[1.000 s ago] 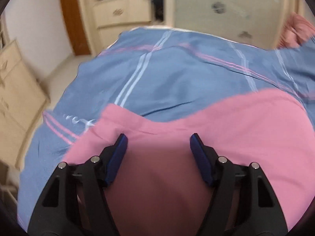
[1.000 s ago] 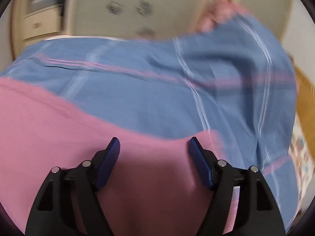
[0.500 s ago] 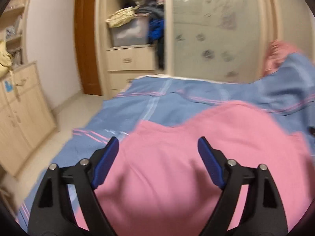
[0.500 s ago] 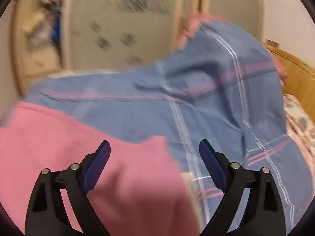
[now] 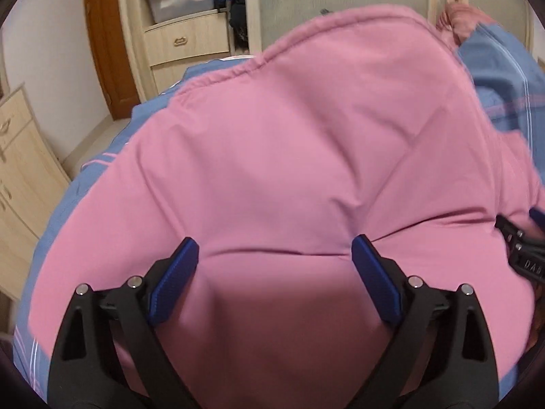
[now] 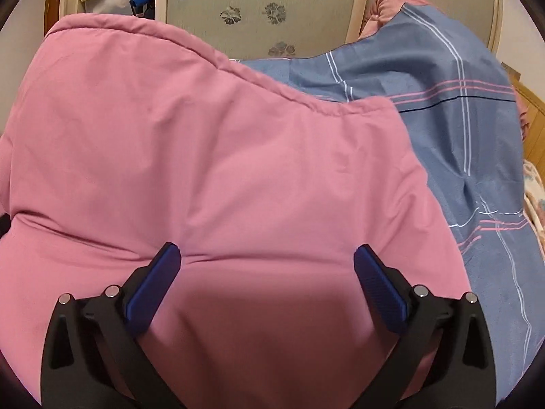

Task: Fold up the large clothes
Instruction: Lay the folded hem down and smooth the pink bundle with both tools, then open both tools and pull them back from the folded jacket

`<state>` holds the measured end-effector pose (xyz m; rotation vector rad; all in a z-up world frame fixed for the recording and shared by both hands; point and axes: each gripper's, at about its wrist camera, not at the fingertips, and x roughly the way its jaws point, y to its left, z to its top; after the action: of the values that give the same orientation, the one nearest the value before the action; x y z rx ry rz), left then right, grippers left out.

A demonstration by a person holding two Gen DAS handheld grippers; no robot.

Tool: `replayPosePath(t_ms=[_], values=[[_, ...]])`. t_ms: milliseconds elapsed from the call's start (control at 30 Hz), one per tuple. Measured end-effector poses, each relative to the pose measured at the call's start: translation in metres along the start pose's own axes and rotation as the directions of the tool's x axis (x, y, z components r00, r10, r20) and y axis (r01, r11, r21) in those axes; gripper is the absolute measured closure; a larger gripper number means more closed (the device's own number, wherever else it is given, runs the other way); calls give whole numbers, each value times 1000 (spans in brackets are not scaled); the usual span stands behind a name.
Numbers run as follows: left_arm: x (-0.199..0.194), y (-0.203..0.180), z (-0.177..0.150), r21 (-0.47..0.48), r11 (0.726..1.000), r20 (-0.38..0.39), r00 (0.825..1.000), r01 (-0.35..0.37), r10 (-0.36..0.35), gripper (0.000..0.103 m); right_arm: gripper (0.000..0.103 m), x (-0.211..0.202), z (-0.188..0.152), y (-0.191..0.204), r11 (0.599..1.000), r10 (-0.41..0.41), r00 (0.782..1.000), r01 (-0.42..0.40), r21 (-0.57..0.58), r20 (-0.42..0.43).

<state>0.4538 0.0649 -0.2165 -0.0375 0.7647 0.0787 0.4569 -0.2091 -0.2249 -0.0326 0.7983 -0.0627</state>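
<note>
A large pink garment (image 5: 306,156) lies spread on a bed with a blue plaid cover (image 6: 442,109). It fills most of both views; its stitched hem runs across the far side, and it also shows in the right wrist view (image 6: 204,170). My left gripper (image 5: 274,262) is open and empty, its blue pads wide apart just above the pink cloth near its left part. My right gripper (image 6: 267,266) is open and empty over the cloth's right part. The right gripper's black body shows at the left wrist view's right edge (image 5: 524,255).
A wardrobe with drawers (image 5: 184,41) and a frosted sliding door (image 6: 259,10) stands beyond the bed. A wooden cabinet (image 5: 20,177) and bare floor are at the left. A pink quilt heap (image 6: 391,10) and wooden headboard (image 6: 531,116) are at the far right.
Both grippers have moved back over the pink garment, which now fills both views. The jaws stay wide open and hold nothing.
</note>
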Motion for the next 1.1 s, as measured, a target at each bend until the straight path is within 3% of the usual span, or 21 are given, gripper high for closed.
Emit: replayPosePath(t_ms=[67, 100, 133, 167, 200, 233, 267, 533, 633, 667, 733, 767, 833, 967, 1100], values=[[-28, 7, 2, -23, 999, 81, 996, 27, -25, 19, 9, -30, -2, -15, 999, 6, 995, -9, 34, 100], [-43, 11, 1, -24, 1000, 135, 991, -8, 11, 19, 9, -49, -6, -24, 998, -41, 984, 34, 47, 172], [-48, 15, 0, -26, 999, 157, 987, -39, 43, 19, 9, -53, -11, -30, 996, -75, 979, 65, 60, 188], [-45, 19, -2, -29, 998, 143, 987, -63, 67, 19, 8, -48, -14, -35, 994, -98, 981, 88, 67, 167], [-29, 26, -3, -33, 996, 71, 994, -83, 85, 18, 8, -30, -19, -40, 992, -119, 989, 115, 52, 89], [-11, 32, -7, -44, 996, 9, 997, -73, 73, 18, 6, -9, -27, -43, 995, -99, 995, 98, 31, 27], [1, 35, -12, -44, 998, -8, 999, -45, 45, 17, 3, 3, -33, -46, 997, -73, 997, 72, 38, 20], [12, 28, -18, -28, 996, -17, 996, -88, 88, 17, 1, 13, -33, -41, 995, -90, 996, 89, 35, 28], [-17, 20, -18, -22, 989, -1, 989, -148, 148, 19, 1, 5, -34, -42, 993, -116, 993, 116, 29, -6], [-40, 17, -21, -33, 988, 39, 988, -151, 152, 21, 1, -9, -39, -37, 989, -148, 989, 148, 27, -5], [-104, 10, -33, -60, 998, 183, 982, -32, 42, 11, 1, -60, -51, -31, 969, -247, 964, 246, 28, 99], [-138, 2, -41, -35, 999, 240, 971, 27, -17, 2, 1, -93, -63, -27, 971, -240, 956, 239, 28, 168], [-182, -11, -56, 20, 999, 286, 958, 31, -35, 2, 1, -138, -79, -23, 985, -174, 960, 169, 38, 220], [-249, -31, -78, 89, 994, 321, 943, 59, -85, 2, 1, -236, -109, -24, 983, -74, 959, 24, 182, 275], [-318, -38, -109, 78, 994, 388, 916, 79, -103, 2, 1, -309, -134, -15, 976, -108, 945, 41, 214, 309]])
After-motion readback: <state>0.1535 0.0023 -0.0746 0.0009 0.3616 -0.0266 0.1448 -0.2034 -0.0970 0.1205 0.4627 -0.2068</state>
